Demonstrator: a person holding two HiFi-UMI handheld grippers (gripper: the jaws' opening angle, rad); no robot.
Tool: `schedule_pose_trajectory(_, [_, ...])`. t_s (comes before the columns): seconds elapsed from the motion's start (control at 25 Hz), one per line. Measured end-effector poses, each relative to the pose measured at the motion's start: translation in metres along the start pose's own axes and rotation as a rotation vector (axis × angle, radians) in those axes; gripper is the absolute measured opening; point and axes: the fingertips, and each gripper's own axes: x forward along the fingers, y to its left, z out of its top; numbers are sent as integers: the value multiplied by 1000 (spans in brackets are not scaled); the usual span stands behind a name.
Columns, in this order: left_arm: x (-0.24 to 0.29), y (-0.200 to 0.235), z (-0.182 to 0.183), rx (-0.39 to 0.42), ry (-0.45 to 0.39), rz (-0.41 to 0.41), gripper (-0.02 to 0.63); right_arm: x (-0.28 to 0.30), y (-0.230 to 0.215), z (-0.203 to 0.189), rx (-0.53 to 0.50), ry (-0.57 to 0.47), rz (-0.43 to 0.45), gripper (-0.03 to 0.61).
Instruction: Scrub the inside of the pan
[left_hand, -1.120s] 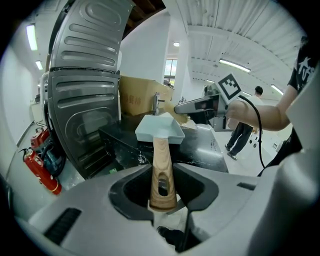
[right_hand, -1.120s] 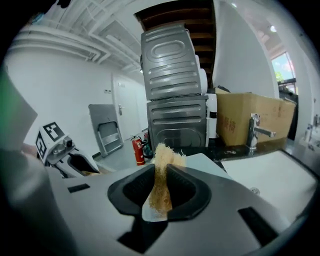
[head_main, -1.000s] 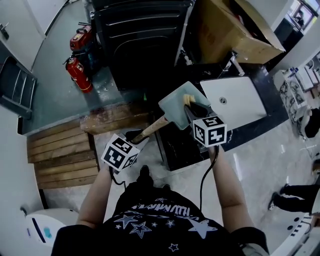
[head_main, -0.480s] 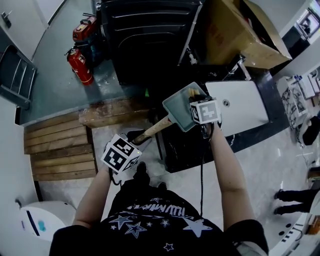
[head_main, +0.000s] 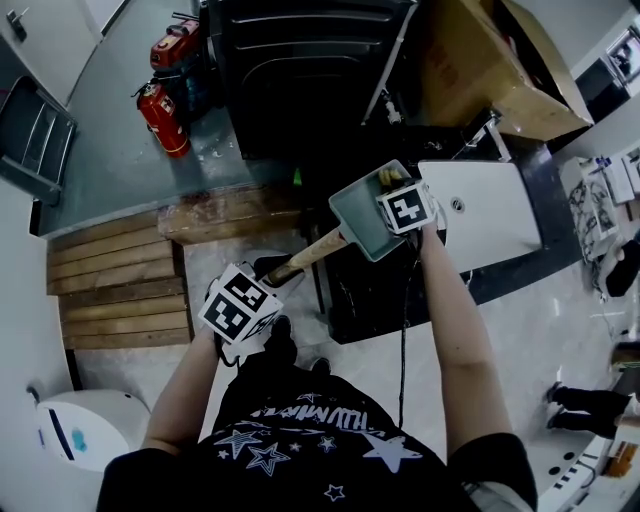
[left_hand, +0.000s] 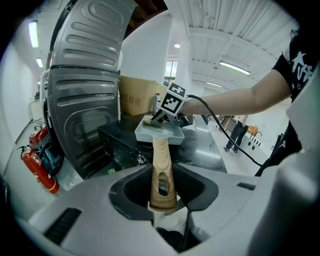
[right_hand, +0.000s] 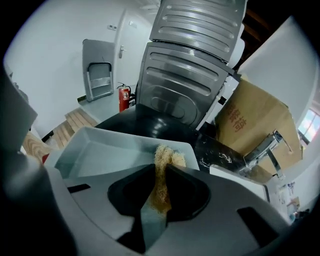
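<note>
The pan (head_main: 362, 218) is square and pale grey with a wooden handle (head_main: 305, 256), and it is held in the air over the black counter. My left gripper (head_main: 272, 279) is shut on the end of the handle (left_hand: 161, 170), its jaws clamped on both sides. My right gripper (head_main: 392, 186) is shut on a yellowish scrub pad (right_hand: 162, 172). It reaches down into the pan (right_hand: 100, 155), and the pad's tip (head_main: 388, 176) is at the pan's far right corner. In the left gripper view the right gripper's marker cube (left_hand: 173, 100) hangs over the pan (left_hand: 161, 133).
A black counter (head_main: 370, 290) lies under the pan, with a white sink basin (head_main: 490, 212) and a tap (head_main: 482, 130) to the right. Behind stand a big dark metal machine (head_main: 300, 70) and a cardboard box (head_main: 480, 60). Red fire extinguishers (head_main: 165, 118) and wooden planks (head_main: 120, 290) are at the left.
My right gripper has swung from beside the pan's near right rim to over the pan, tilting down with the pad into the far right corner. The left gripper and pan have held still.
</note>
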Motion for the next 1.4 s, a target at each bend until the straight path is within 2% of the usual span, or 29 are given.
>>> schedule_pose_trajectory(0.28, [1, 0, 0, -3, 3, 7, 133, 0, 3, 8, -73, -10, 81, 69])
schedule_pose_trajectory(0.6, [1, 0, 0, 1, 3, 15, 133, -12, 41, 11, -127, 4, 152, 69])
schedule_pose_trajectory(0.84, [1, 1, 0, 4, 6, 18, 133, -25, 84, 16, -141, -16, 327, 69])
schedule_pose_trajectory(1.12, [2, 1, 0, 2, 8, 20, 133, -33, 114, 19, -164, -19, 442, 67])
schedule_pose_trajectory(1.32, [2, 1, 0, -4, 8, 24, 133, -36, 115, 21, -98, -50, 522, 69])
schedule_pose_trajectory(1.4, [2, 1, 0, -7, 8, 28, 133, -39, 110, 21, -73, -66, 525, 69])
